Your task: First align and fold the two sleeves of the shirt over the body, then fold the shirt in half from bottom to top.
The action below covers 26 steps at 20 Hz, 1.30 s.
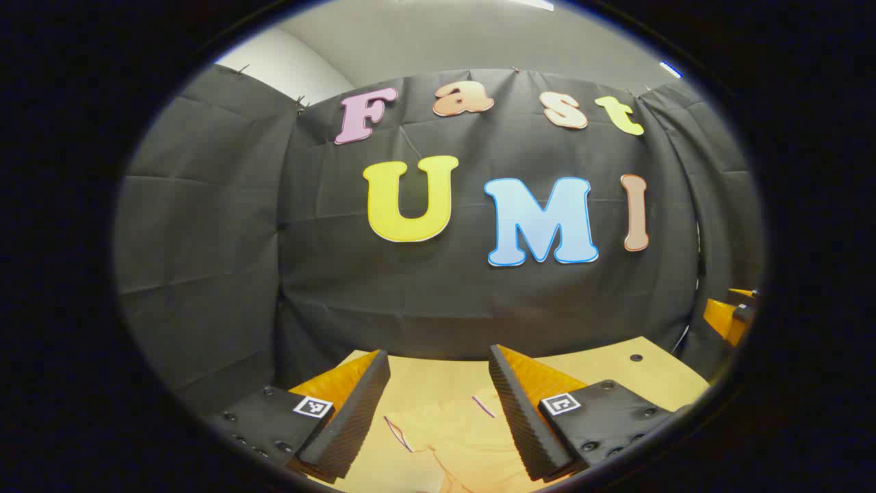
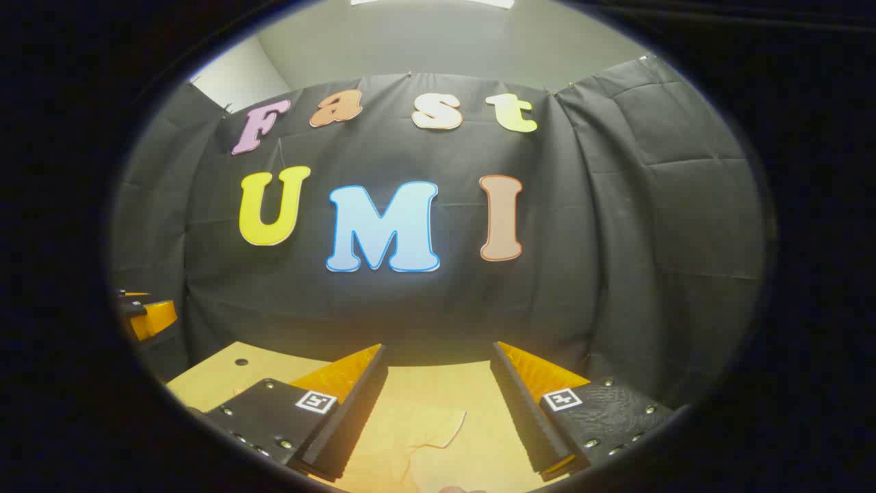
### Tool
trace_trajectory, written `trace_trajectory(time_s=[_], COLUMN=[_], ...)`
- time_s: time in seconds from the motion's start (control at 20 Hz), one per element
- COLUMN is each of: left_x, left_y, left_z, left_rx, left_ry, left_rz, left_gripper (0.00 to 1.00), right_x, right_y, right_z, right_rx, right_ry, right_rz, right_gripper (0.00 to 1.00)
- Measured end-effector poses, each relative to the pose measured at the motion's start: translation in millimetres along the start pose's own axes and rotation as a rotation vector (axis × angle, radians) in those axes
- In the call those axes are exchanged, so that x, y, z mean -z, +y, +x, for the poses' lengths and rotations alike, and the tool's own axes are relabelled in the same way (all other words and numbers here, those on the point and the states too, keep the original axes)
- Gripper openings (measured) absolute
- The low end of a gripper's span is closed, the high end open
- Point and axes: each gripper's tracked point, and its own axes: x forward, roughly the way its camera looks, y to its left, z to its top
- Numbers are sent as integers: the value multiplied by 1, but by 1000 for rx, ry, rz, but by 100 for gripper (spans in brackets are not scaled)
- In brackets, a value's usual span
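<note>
In the left gripper view the left tongs (image 1: 438, 404) stand wide apart, gripping nothing, above a pale shirt (image 1: 452, 438) lying flat on the counter (image 1: 636, 373) – thin, limp cloth, likely light and prone to sliding. In the right gripper view the right tongs (image 2: 438, 400) gape empty too, over the shirt's edge (image 2: 424, 431) – best pinched at a sleeve end or hem, judging by its softness

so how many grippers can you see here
2, both open: the left gripper above the shirt near the table's far edge, the right gripper beside it.
</note>
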Motion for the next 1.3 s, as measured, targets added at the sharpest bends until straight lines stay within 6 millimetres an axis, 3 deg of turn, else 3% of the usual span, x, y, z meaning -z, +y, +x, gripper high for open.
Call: trace_trajectory(time_s=[0.45,0.85,1.05,1.3], left_x=[2,0,1,2], left_y=[4,5,6,10], left_z=[2,3,5,9], left_rx=[-3,-5,-8,-19], left_ry=[9,6,12,20], left_rz=[13,34,39,57], left_gripper=[95,94,94,94], right_x=[10,36,55,100], right_y=[-2,-4,-4,-5], right_z=[11,30,48,84], right_rx=[-11,-21,-28,-41], right_ry=[33,97,135,237], right_rz=[7,22,21,0], right_gripper=[94,94,94,94])
